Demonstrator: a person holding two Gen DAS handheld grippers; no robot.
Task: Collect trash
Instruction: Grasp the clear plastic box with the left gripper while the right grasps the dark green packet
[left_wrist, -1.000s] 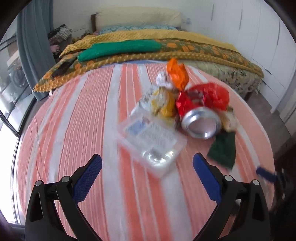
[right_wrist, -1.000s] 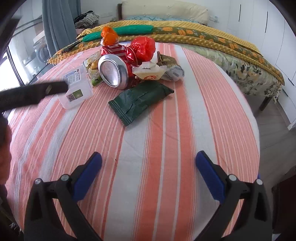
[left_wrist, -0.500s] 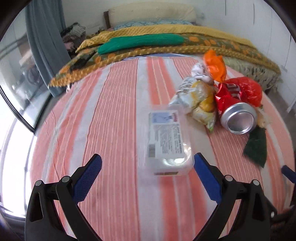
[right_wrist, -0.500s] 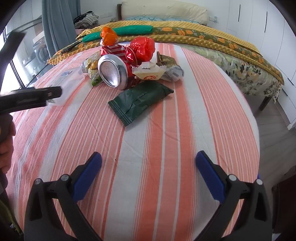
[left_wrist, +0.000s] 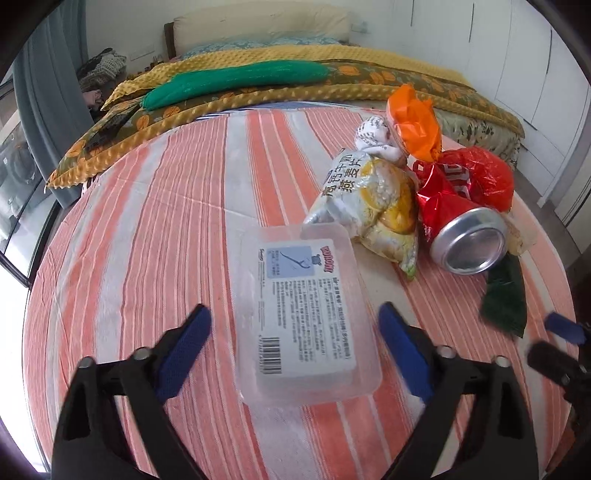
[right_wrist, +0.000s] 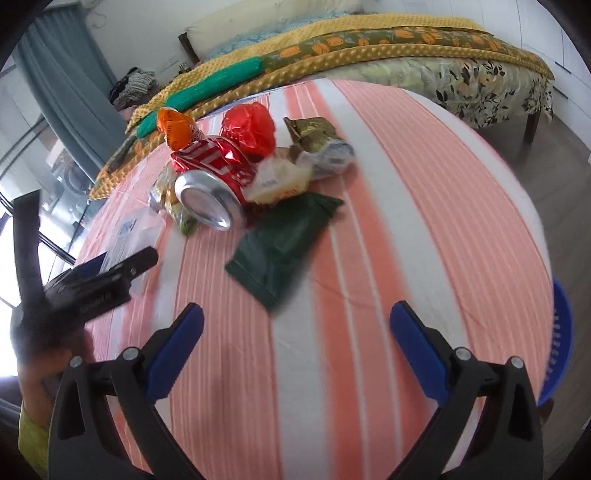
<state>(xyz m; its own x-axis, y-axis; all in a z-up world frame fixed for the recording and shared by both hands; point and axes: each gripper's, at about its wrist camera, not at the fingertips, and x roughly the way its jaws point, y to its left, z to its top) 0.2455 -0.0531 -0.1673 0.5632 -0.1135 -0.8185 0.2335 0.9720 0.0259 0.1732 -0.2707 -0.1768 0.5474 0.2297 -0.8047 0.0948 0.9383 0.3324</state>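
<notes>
Closing in since a second ago, left tool (left_wrist: 293, 332) straddles, ungripped, clear barcoded box (left_wrist: 303, 310); right tool (right_wrist: 295, 332) gapes empty.

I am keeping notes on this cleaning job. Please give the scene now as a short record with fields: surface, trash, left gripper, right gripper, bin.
surface: striped cloth on a round table
trash: clear plastic box, crushed red can, yellow snack bag, dark green wrapper
left gripper: jaws have just been closing, the box lies between them, pads not yet touching it
right gripper: open, nothing between the jaws
bin: blue basket at the table's edge
</notes>
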